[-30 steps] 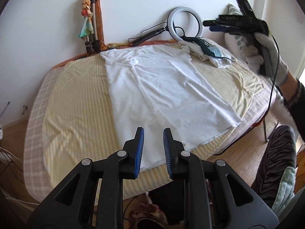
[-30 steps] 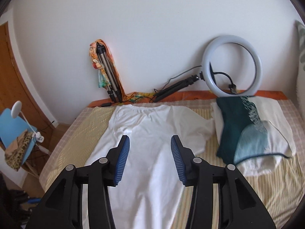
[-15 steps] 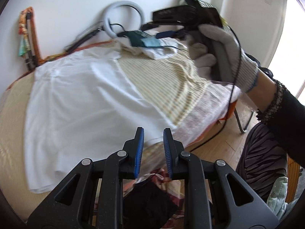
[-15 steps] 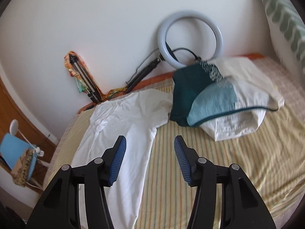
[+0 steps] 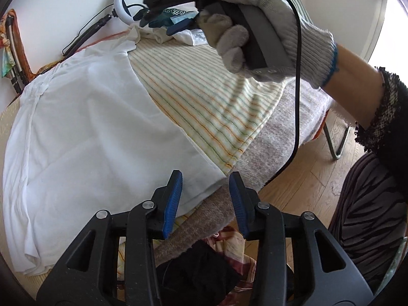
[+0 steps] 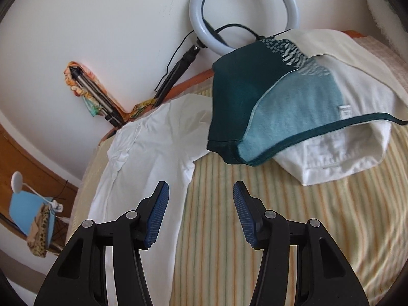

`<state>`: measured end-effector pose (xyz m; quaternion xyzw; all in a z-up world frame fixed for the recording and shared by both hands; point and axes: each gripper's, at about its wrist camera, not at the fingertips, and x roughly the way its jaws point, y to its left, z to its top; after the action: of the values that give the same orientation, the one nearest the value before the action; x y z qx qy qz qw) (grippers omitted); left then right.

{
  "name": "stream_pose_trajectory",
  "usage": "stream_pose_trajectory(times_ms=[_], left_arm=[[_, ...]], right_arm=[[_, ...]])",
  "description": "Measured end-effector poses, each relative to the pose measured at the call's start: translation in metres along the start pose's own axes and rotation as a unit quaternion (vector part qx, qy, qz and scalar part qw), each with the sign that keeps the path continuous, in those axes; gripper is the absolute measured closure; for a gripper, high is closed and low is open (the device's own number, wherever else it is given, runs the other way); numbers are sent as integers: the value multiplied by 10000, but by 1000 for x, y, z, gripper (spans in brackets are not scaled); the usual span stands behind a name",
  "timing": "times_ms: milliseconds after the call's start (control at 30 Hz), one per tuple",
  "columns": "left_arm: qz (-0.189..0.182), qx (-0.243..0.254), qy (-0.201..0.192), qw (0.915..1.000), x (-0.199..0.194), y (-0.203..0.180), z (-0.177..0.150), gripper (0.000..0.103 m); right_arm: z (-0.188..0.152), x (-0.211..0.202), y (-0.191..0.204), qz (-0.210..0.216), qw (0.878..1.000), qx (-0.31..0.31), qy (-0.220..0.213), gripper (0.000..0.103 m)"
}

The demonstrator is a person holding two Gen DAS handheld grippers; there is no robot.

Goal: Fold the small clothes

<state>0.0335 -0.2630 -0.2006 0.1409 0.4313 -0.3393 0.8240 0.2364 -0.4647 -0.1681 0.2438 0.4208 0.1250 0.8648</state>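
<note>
I see the white T-shirt (image 5: 97, 137) lying flat on the striped sheet (image 5: 211, 107) that covers the bed, with its neck toward the wall and its bottom hem toward the near edge. My left gripper (image 5: 205, 199) hangs just above the bottom corner of this shirt, at the edge of the bed. Its jaws have just been opening, and now they stand apart with the corner of the hem seen between them, but the pads do not press on the cloth, so nothing is grasped. Under the sheet, a grey blanket (image 5: 275, 137) shows along the bed edge. From the left camera I also see the right hand (image 5: 265, 25) in a knitted glove, holding the other tool over the far part of the bed, with a black cable (image 5: 297, 97) hanging down from it. My right gripper (image 6: 201, 209) is released too, its jaws wide with only the striped sheet and the side edge of the white T-shirt behind them. Farther on, near the wall, a dark green and light blue garment (image 6: 267, 102) lies on top of a cream garment (image 6: 352, 81). A ring light (image 6: 243, 12) leans on the wall behind them, and a folded tripod (image 6: 97, 97) leans there to the left.
</note>
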Motion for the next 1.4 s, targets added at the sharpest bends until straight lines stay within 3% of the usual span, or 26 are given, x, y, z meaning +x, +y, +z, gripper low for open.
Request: stream_pose_trajectory(times_ms=[33,67,100,133,233,533,633,700,833,1000,1233,1400], left_arm=[[-18,-54,-2,10000,2,2,1,64],[-72,-104,-60,9999,0,4,1,71],[-97,-151,-84,9998,1,6,2,80],[-134,-201,-82,9997,3,9,4,98],[-406,-579,-185,9973,-3,21,4,99],[-709,-1182,-715,9879,-38,39,8,100],[-701,-1235,-769,9869,-44,40,8,100],[-704,-1293,-787,9860,-44,44,8,100],[-762,-1475,-802,9829,-45,55,4,100],[-691,-1753,-843,9785,-53,74,-5,100],[-540,-2312,-874,9675,-72,115,-29,100],[-187,-2548,-842,9631,-81,138,-47,100]], right_arm=[[1,5,2,-20,10000,-17,29,52],[2,12,5,-52,10000,-31,67,52],[4,17,7,-68,9999,-19,94,52],[5,23,8,-85,9999,7,123,52],[10,38,6,-110,9996,194,177,52],[19,80,16,-255,9983,379,358,53],[26,89,20,-269,9979,452,390,74],[29,95,24,-320,9978,397,428,96],[34,96,36,-594,9974,320,252,98],[45,87,71,-615,9981,-71,-57,98],[44,108,135,-804,9912,-1051,6,99],[28,142,173,-792,9837,-1591,275,99]])
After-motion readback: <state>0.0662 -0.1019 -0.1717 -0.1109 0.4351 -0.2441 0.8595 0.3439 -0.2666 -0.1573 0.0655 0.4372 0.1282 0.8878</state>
